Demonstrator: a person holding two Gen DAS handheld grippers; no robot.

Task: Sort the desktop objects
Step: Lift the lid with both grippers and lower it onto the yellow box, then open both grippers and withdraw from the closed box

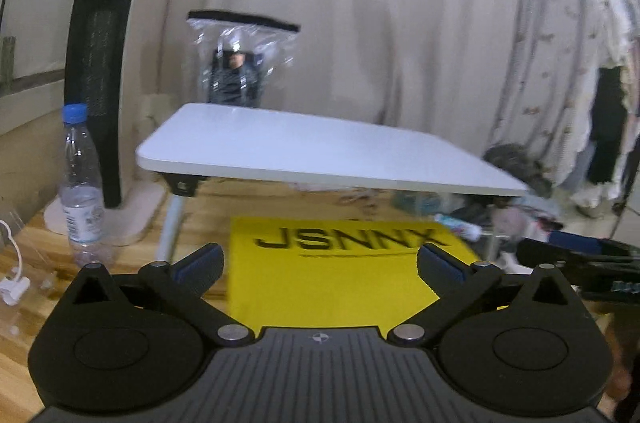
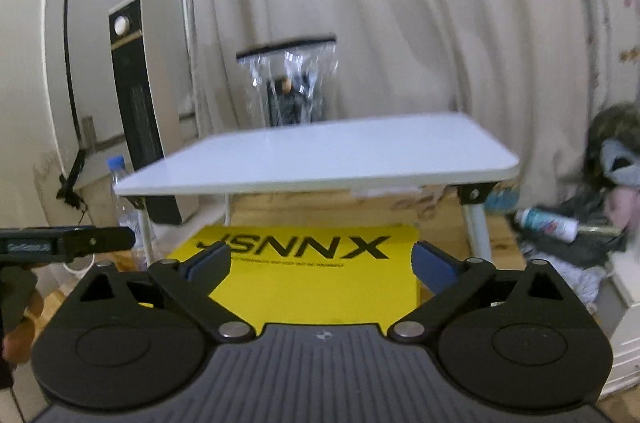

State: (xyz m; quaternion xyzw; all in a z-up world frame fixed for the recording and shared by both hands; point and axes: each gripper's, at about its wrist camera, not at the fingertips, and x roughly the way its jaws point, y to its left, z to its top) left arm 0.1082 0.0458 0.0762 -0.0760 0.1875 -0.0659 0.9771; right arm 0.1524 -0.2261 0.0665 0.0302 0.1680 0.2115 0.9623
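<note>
Now we hold both claws wide open and empty: the left claw [image 1: 320,265] and the right claw [image 2: 322,261] each frame the yellow sheet [image 1: 340,283], which lies flat on the wooden bench [image 1: 36,255] straight ahead of and below them. Neither is clearly nearer. Its black lettering reads "JSNNX", running crosswise to our reach; the smaller line beneath is illegible.

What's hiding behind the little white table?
Behind the white table, a clear bag with a black top strip stands up, holding something dark. The table edge covers its bottom. A beige curtain hangs behind that.
</note>
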